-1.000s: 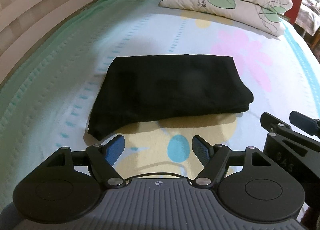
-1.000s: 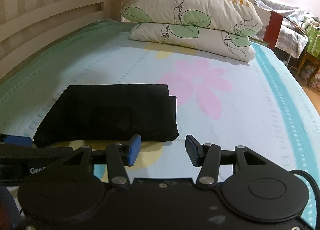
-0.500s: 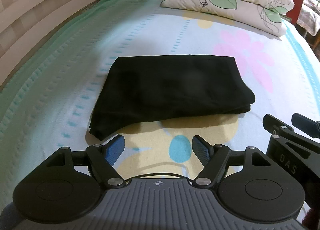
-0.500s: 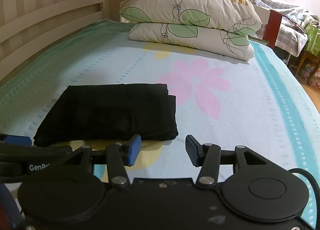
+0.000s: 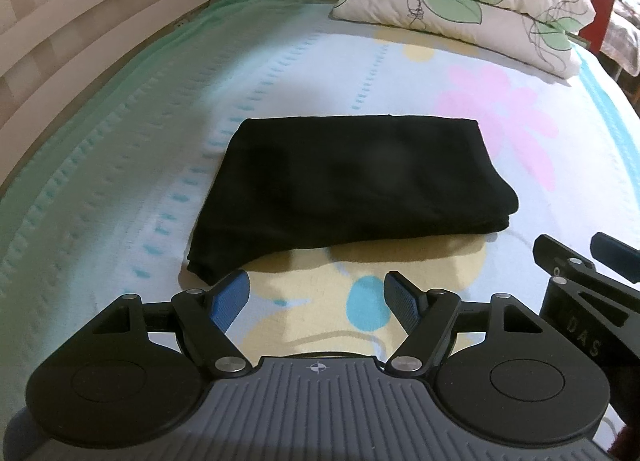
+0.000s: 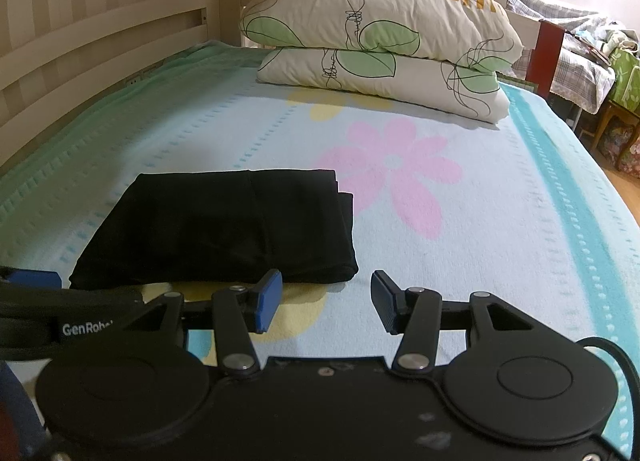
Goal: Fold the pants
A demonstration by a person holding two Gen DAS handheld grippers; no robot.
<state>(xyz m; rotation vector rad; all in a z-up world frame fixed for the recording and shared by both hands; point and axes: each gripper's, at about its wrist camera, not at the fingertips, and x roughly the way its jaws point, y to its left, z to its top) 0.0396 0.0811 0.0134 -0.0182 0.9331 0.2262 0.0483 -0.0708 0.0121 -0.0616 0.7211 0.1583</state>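
Note:
The black pants (image 5: 352, 185) lie folded into a flat rectangle on the flowered bed sheet (image 5: 120, 165); they also show in the right wrist view (image 6: 224, 229). My left gripper (image 5: 317, 293) is open and empty, a little short of the near edge of the pants. My right gripper (image 6: 326, 299) is open and empty, just short of the pants' near right corner. The right gripper's fingers (image 5: 560, 261) show at the right edge of the left wrist view.
Two leaf-print pillows (image 6: 380, 49) are stacked at the head of the bed. A wooden slatted rail (image 5: 80, 17) runs along the left side. A red bed post (image 6: 550, 49) and cluttered furniture stand at the far right.
Both grippers have drawn back slightly from the folded pants and risen a little. The pants have not moved.

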